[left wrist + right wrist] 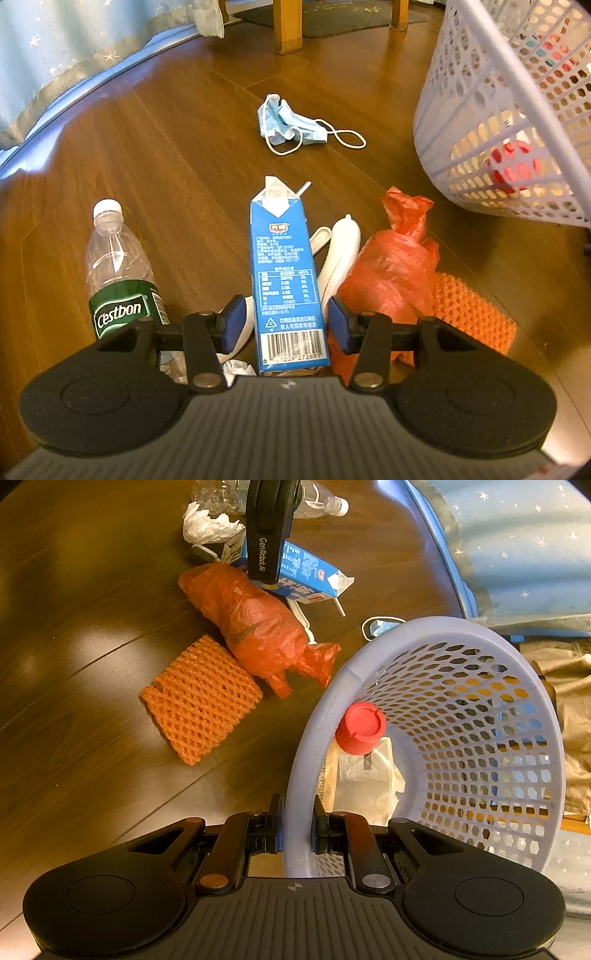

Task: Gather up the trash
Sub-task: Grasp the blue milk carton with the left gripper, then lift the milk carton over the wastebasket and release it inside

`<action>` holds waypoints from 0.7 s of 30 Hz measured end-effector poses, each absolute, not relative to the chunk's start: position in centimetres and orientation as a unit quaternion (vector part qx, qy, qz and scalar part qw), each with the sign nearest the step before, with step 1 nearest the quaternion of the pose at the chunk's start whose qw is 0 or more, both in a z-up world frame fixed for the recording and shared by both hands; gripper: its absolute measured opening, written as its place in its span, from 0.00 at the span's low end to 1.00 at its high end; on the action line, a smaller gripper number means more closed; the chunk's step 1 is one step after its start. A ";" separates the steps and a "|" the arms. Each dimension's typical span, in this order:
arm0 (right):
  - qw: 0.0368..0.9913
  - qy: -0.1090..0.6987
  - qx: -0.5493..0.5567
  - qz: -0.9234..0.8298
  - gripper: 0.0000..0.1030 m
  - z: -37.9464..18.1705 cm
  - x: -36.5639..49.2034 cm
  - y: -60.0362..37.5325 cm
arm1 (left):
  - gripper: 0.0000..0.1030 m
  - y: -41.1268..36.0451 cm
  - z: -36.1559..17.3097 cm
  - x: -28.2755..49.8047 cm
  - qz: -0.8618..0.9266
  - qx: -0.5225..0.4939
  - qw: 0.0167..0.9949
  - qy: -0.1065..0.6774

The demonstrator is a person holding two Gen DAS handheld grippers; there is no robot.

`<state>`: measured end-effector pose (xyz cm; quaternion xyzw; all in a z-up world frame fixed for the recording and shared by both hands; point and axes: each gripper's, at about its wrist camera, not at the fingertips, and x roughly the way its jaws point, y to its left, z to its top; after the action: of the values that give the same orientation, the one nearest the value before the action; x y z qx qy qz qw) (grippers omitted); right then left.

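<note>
Straddling a blue milk carton point(288, 280) on the wooden floor point(166, 155), the left gripper point(286, 325) hangs with its jaws apart, one blue pad on each side of the carton's barcode end and neither clearly touching it. The carton lies flat, its long axis running straight ahead of the claw, folded top and straw pointing away. The right gripper point(297, 827) is clamped on the rim of a pale plastic basket point(369, 635), tipped on its side with a red cap point(360, 727) and paper inside. Crowding the carton are a white plastic piece and a red bag point(391, 266) on one side, a water bottle point(118, 269) on the other; an orange foam net point(201, 698) and a face mask point(291, 123) lie farther off.
</note>
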<state>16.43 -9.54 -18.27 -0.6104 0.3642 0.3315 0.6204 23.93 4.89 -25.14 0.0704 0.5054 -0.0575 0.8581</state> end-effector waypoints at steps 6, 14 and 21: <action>0.620 0.364 -0.611 0.332 0.10 -18.2 16.4 -9.5 | 0.35 5.1 -25.6 24.0 -0.057 0.070 0.854 0.512; 0.620 0.365 -0.610 0.332 0.10 -18.2 16.4 -9.5 | 0.32 5.4 -24.8 23.6 -0.059 0.057 0.856 0.510; 0.619 0.366 -0.610 0.332 0.10 -18.3 16.4 -9.6 | 0.32 5.8 -23.0 23.2 -0.060 0.044 0.861 0.504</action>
<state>16.42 -9.61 -18.27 -0.6105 0.3655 0.3317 0.6194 23.16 5.79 -22.96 0.0436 0.5037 -0.0604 0.8607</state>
